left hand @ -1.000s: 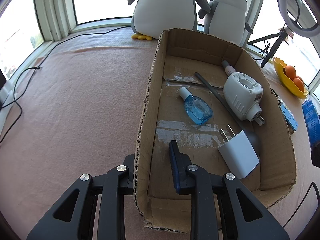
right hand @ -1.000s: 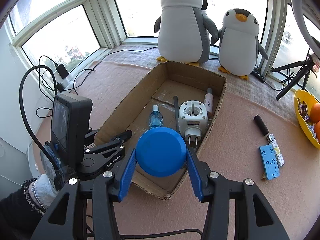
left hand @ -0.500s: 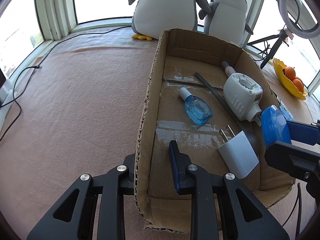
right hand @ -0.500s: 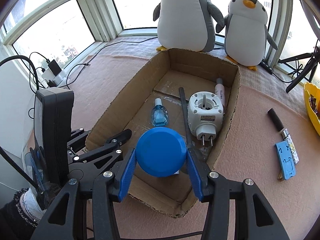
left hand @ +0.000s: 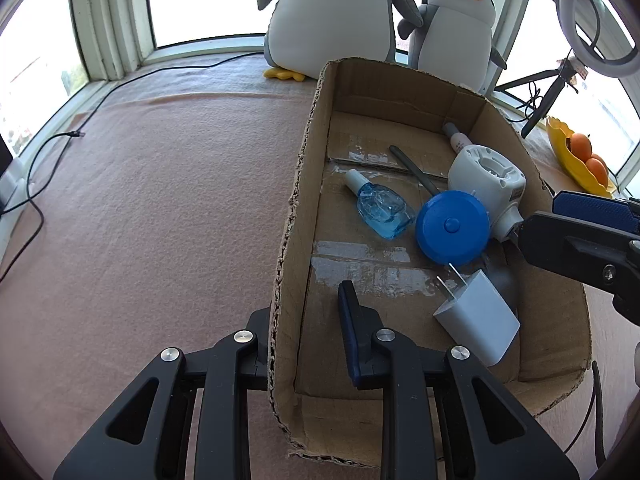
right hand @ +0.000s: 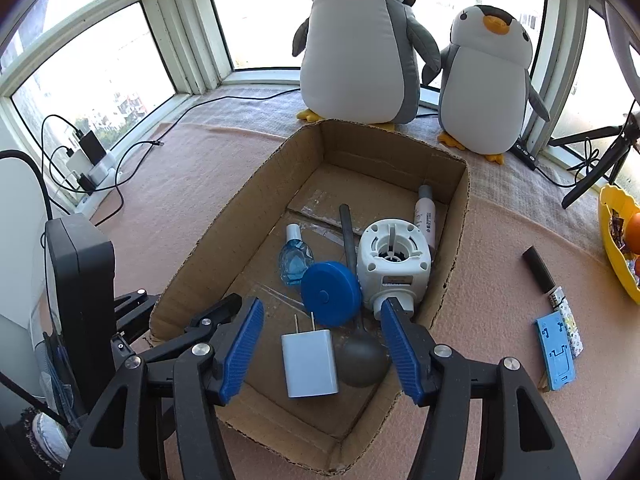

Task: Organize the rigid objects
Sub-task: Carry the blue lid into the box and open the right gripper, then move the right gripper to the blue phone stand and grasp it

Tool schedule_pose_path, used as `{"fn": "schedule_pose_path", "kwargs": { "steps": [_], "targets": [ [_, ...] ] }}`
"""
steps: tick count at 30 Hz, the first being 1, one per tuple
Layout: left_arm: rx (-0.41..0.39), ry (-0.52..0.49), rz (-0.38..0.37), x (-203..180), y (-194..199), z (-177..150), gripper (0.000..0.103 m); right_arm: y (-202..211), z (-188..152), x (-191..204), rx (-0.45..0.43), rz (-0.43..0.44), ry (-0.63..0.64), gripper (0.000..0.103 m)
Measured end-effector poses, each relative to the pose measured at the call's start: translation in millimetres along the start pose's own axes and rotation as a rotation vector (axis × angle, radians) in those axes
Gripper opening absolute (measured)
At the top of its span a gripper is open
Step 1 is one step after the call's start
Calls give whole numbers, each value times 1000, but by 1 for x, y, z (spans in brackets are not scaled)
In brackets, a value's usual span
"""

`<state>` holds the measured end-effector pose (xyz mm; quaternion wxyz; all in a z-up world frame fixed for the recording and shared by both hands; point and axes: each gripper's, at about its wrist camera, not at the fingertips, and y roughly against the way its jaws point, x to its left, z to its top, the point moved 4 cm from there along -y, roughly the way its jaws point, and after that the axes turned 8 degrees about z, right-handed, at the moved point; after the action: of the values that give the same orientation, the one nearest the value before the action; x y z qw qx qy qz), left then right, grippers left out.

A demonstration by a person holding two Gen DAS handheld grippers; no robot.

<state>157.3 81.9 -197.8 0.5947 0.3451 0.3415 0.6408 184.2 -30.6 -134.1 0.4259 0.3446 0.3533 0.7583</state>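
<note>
With our left gripper (left hand: 308,320) clamped on the cardboard box (right hand: 256,184) wall and our right gripper (right hand: 320,344) fingers opening empty, the blue disc (right hand: 331,298) looks light, stiff and slippery, best pinched across its rim.

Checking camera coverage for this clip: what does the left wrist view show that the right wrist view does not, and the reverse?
Only the left wrist view: the left hand-held gripper clamped on the cardboard box's side wall, and a ring light at upper right.

Only the right wrist view: a knife and a blue holder on the cloth right of the box, and chargers by the window.

Both: the blue disc lying in the box, free of the opening right hand-held gripper, plus the white charger, blue bottle, spoon and two penguins.
</note>
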Motion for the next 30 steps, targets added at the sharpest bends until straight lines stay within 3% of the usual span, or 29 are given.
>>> {"fn": "schedule_pose_path", "kwargs": {
  "steps": [15, 22, 30],
  "targets": [
    [-2, -4, 3, 0, 0, 0, 22, 20, -13, -25, -21, -18, -36, 57],
    [-2, -10, 6, 0, 1, 0, 22, 46, -34, -62, -35, -6, -101, 57],
    [-1, -16, 12, -2, 0, 0, 22, 75, -64, -110, -55, -67, -140, 57]
  ]
}}
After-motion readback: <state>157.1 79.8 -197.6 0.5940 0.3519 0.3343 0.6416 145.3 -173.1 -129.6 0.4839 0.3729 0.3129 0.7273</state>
